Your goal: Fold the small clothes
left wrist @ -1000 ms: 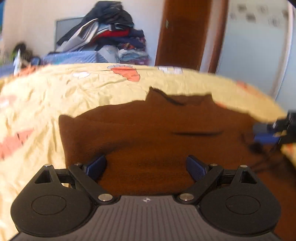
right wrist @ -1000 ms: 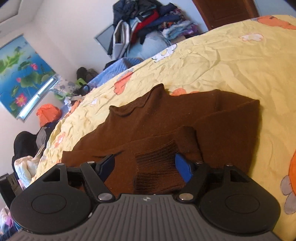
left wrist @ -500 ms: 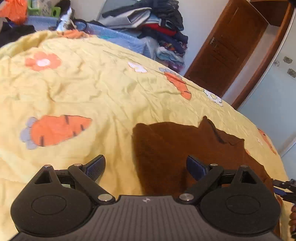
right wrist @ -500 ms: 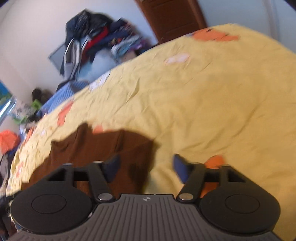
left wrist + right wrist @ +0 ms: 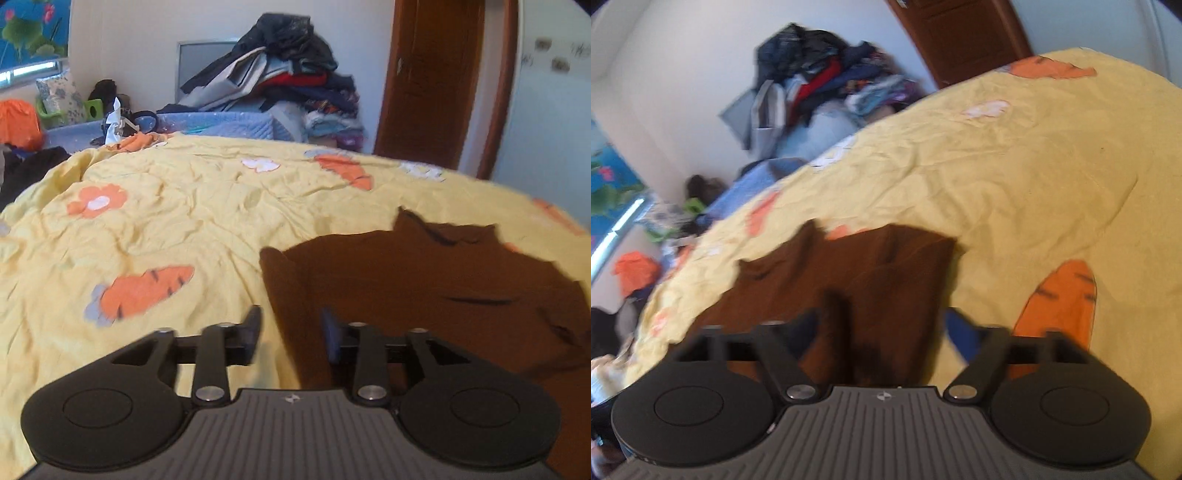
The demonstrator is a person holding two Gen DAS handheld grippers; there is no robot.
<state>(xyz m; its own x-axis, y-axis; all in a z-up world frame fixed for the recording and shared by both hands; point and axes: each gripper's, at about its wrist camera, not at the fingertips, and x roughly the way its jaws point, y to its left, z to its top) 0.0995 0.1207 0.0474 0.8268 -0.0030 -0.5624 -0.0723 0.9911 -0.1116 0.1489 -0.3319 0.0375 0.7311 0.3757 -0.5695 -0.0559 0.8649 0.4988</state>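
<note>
The left gripper (image 5: 290, 334) points down over the left edge of the brown sweater (image 5: 424, 288). Its jaws have just been closing, yet they stand apart with a clear gap; the sweater's edge shows in that gap, and the pads do not press it, so this gripper is released. Its left finger (image 5: 253, 328) is over the yellow sheet (image 5: 192, 221), its right one over brown knit.

The right gripper (image 5: 882, 332) is spread wide, its jaws having just been opening. A raised fold of the sweater (image 5: 879, 280) stands between them near the left finger, while the blue right pad (image 5: 962, 338) is clear of the cloth, over the sheet (image 5: 1015, 166). Nothing is clamped. This view is blurred, so fine contact at the left finger cannot be told.

The sweater lies flat on the bed, partly folded, with its collar toward the far edge. In the left view it fills the lower right part of the bed; in the right view it runs from the gripper toward the far left.

The sheet is creased and printed with orange carrots (image 5: 144, 291) and flowers (image 5: 98, 201). Beyond the bed's far edge a pile of clothes (image 5: 280, 77) is heaped against the wall, beside a brown door (image 5: 436, 74). A blue blind (image 5: 33, 31) with lotus flowers hangs at the far left.
</note>
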